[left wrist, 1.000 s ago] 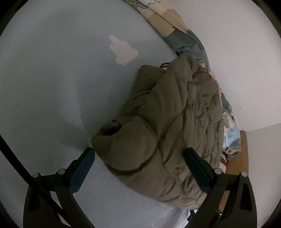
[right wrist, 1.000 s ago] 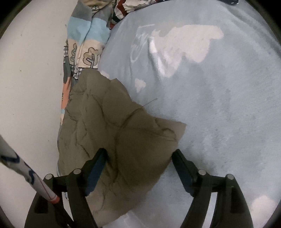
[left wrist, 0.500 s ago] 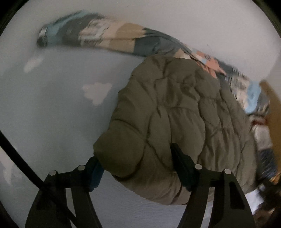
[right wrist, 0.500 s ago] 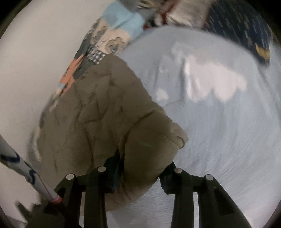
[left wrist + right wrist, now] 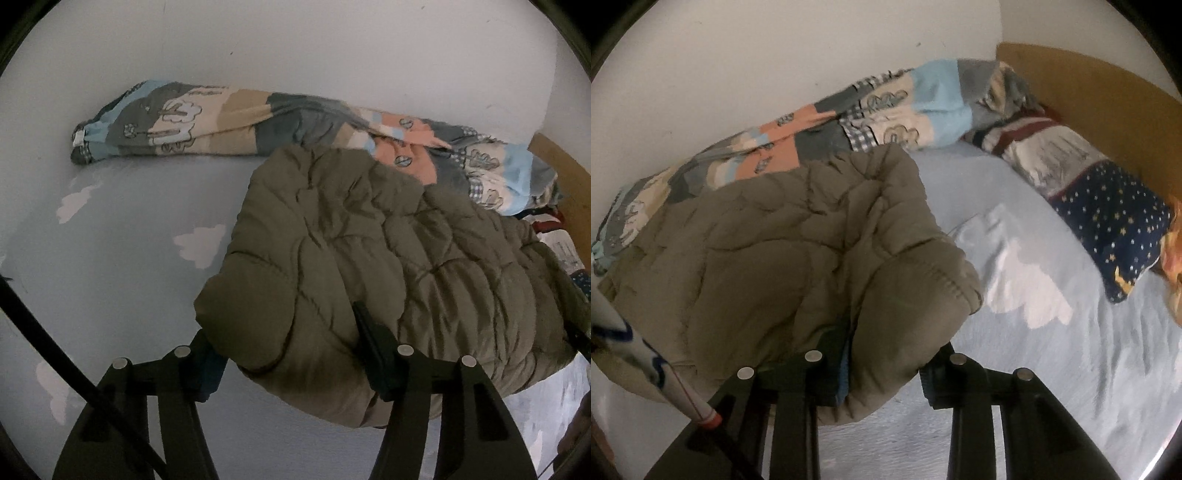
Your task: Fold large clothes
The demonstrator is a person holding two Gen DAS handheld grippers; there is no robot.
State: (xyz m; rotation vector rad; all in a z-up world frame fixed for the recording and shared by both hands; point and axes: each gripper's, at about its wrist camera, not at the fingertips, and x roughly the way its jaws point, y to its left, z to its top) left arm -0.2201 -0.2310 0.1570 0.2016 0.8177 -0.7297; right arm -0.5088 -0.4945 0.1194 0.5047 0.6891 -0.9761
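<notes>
An olive quilted jacket (image 5: pixel 388 258) lies folded and bunched on a light blue bed sheet (image 5: pixel 110 258) with white cloud prints. My left gripper (image 5: pixel 284 354) is shut on the jacket's near left corner and holds it raised off the sheet. In the right wrist view my right gripper (image 5: pixel 886 362) is shut on the near right corner of the same jacket (image 5: pixel 775 240), also lifted. The fingertips of both grippers are partly buried in the padded fabric.
A rolled patchwork quilt (image 5: pixel 258 118) lies along the white wall behind the jacket, also in the right wrist view (image 5: pixel 886 110). A star-print pillow (image 5: pixel 1115 221) and a wooden headboard (image 5: pixel 1089 103) are at the right.
Both grippers were open around the jacket's near corners a second ago; they have closed on them and lifted, tilting the views up toward the wall and quilt.
</notes>
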